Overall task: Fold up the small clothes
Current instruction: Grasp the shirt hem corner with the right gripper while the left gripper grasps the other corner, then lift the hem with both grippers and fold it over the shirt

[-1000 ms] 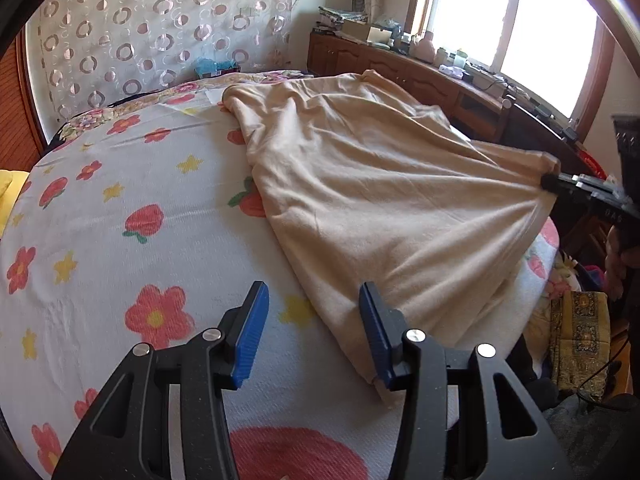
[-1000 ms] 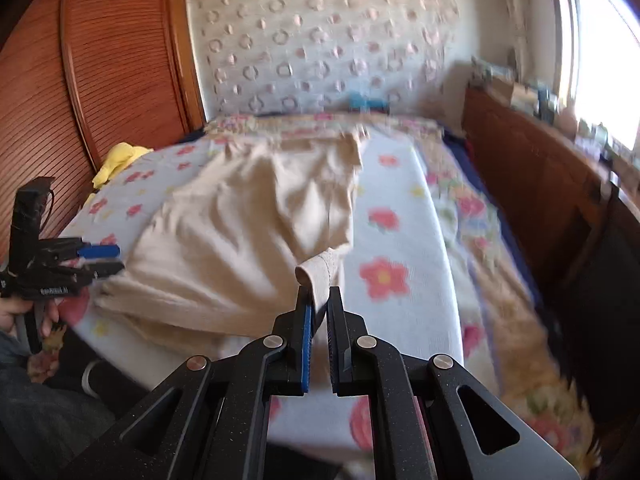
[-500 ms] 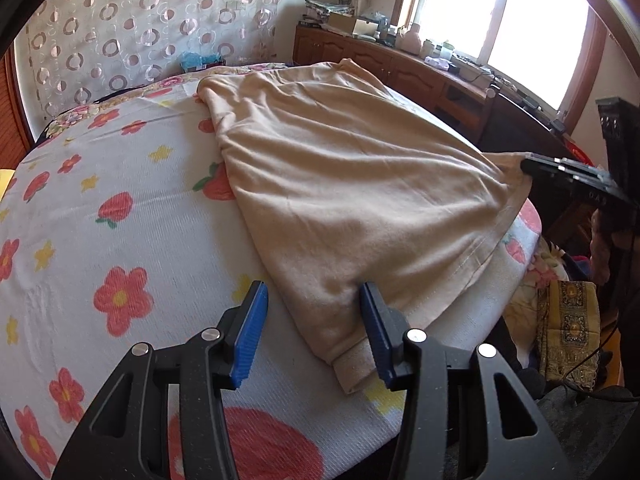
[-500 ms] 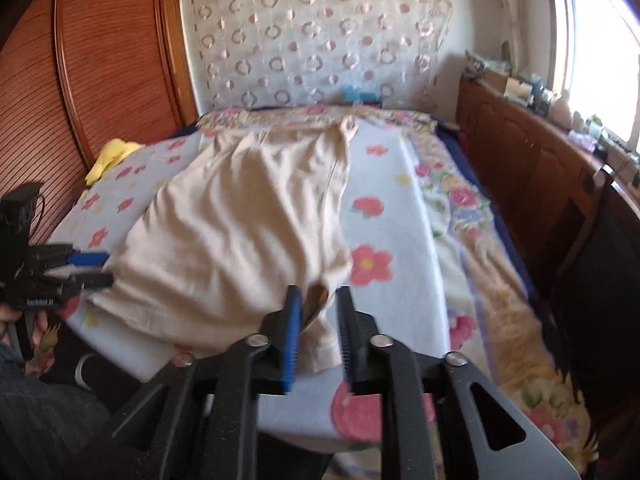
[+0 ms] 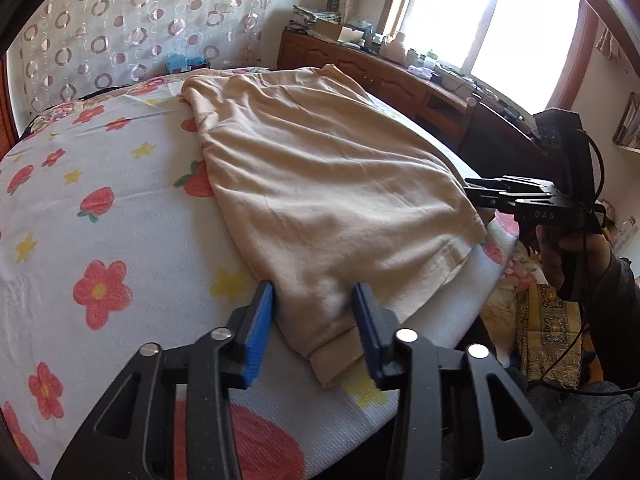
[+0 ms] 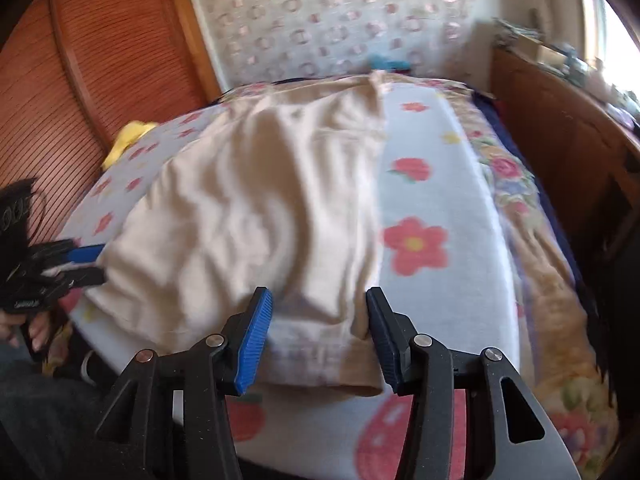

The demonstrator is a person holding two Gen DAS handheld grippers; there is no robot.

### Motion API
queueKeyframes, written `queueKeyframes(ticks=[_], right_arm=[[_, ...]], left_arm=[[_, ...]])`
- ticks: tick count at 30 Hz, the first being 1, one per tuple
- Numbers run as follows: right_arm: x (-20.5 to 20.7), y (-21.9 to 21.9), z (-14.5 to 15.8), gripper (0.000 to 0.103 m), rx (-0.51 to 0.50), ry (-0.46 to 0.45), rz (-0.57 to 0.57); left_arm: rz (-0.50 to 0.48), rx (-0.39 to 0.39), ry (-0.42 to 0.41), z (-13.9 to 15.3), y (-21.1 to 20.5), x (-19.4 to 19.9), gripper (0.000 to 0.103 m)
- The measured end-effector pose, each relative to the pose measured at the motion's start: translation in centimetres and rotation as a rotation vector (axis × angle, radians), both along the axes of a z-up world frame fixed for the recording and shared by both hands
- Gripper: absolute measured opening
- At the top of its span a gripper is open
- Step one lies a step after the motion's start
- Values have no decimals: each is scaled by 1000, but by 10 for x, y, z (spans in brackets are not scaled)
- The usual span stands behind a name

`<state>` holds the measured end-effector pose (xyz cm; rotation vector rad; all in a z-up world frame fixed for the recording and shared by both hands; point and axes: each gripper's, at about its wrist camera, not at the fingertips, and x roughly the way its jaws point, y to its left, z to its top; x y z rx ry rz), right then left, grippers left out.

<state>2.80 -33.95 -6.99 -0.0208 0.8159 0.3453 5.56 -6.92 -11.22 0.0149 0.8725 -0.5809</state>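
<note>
A beige garment (image 5: 320, 184) lies spread lengthwise on the flowered bed sheet (image 5: 100, 240), its hem at the near edge. My left gripper (image 5: 314, 308) is open, its blue pads either side of the hem's left corner. My right gripper (image 6: 318, 312) is open over the hem's right corner (image 6: 340, 364), which lies flat on the sheet. The garment also shows in the right wrist view (image 6: 260, 208). Each gripper shows in the other's view: the right one (image 5: 472, 196) at the hem's far corner, the left one (image 6: 92, 264) at the left.
A wooden sideboard (image 5: 400, 76) with clutter runs under the window on the right. A wooden wardrobe (image 6: 100, 60) stands left of the bed. A yellow cloth (image 6: 128, 140) lies by it. A patterned headboard cover (image 5: 120, 20) is at the far end.
My right gripper has opened and let the hem corner drop flat on the bed. My left gripper has moved right, so the hem's left corner now lies between its open fingers.
</note>
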Motion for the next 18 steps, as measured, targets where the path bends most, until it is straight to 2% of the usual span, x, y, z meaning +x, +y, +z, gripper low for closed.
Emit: queueKeyframes(ticks=[2, 4, 5, 6, 7, 8, 9, 12, 18], right_arm=[[1, 6, -1, 50, -60, 0, 11], [2, 10, -2, 46, -95, 0, 19], [2, 12, -3, 38, -107, -4, 30], [3, 13, -2, 24, -102, -3, 44], [5, 16, 1, 15, -91, 1, 58], [4, 20, 1, 11, -91, 1, 68], [2, 22, 1, 9, -106, -8, 72], [0, 18, 6, 7, -91, -34, 57], [-16, 11, 44, 6, 7, -135, 45]], left_arm=[[-1, 7, -6, 0, -1, 0, 34], [0, -1, -3, -1, -1, 1, 31], [0, -2, -3, -1, 0, 2, 28], [-1, 0, -5, -1, 1, 2, 20], [-2, 0, -4, -2, 1, 3, 18], [-5, -1, -1, -2, 2, 4, 12], [-7, -4, 0, -2, 2, 4, 8], [-11, -23, -22, 5, 3, 2, 7], [6, -110, -142, 62, 20, -15, 6]])
